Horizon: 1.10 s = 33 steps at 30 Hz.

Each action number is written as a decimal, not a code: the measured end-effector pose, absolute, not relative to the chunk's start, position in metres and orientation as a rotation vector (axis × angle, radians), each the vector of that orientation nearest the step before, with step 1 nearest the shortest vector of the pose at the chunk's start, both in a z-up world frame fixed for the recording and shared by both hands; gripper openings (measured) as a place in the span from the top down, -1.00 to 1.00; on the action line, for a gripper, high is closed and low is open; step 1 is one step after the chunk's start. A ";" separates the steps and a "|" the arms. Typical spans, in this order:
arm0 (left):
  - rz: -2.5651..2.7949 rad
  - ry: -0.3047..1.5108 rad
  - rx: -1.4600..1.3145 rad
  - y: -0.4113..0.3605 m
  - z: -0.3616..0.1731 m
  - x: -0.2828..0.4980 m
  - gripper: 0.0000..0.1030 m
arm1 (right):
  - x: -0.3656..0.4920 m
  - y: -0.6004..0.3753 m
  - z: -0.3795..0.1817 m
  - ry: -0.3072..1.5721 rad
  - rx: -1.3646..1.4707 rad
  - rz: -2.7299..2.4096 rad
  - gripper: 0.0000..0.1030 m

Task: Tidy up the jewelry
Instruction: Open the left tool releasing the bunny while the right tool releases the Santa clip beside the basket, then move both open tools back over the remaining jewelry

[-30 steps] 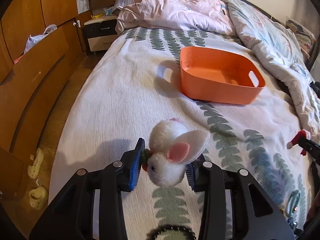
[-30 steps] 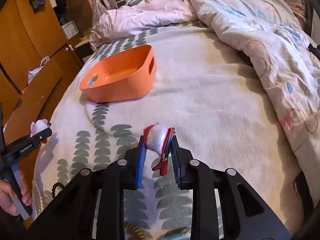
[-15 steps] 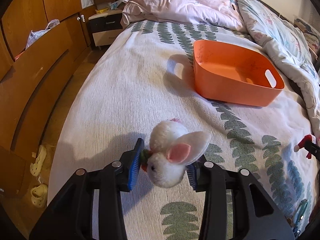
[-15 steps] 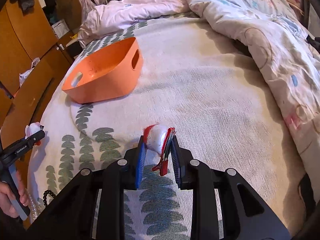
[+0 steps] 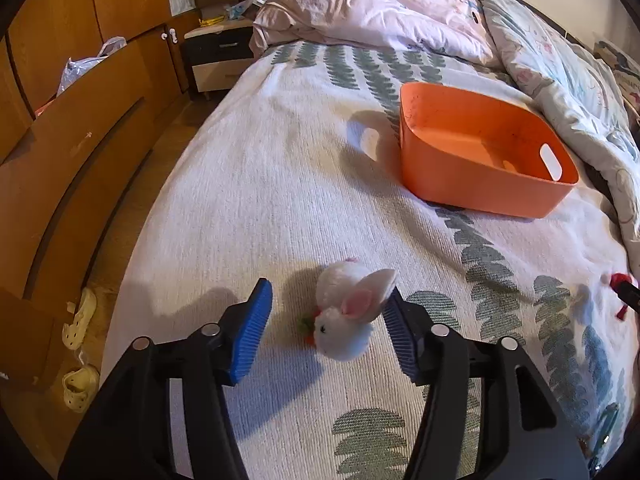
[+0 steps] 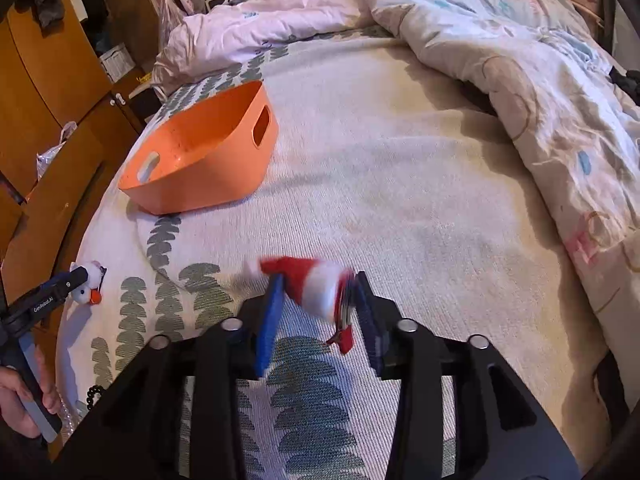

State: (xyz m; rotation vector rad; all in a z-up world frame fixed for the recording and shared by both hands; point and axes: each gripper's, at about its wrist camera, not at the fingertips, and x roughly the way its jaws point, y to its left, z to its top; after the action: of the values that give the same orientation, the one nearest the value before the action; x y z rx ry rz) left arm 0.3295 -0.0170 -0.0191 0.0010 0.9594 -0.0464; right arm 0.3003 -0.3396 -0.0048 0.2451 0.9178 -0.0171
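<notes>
Between both grippers' spread fingers (image 5: 250, 334) sit a bunny clip (image 5: 346, 322) and Santa clip (image 6: 316, 290).

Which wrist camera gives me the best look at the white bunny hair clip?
The left wrist view: the white bunny hair clip sits large between the open jaws of the left hand-held gripper, ear, eye and orange tip all clear. The right wrist view shows it only small at the left edge, partly hidden behind that gripper's finger.
</notes>
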 end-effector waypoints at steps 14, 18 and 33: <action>-0.069 0.835 -0.042 0.003 0.052 0.283 -0.40 | 0.247 -0.335 0.071 0.778 0.232 -0.006 -0.32; -0.067 0.796 -0.069 0.019 0.071 0.249 -0.55 | 0.206 -0.326 0.104 0.718 0.243 0.029 -0.39; -0.037 0.745 -0.046 0.023 0.045 0.080 -0.67 | 0.023 -0.308 0.069 0.748 0.274 -0.005 -0.59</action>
State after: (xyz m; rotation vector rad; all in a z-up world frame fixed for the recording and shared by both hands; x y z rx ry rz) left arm 0.0803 0.0233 0.0452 -0.0456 0.7453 -0.0369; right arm 0.0229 -0.3075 0.0690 0.2745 0.7483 -0.0047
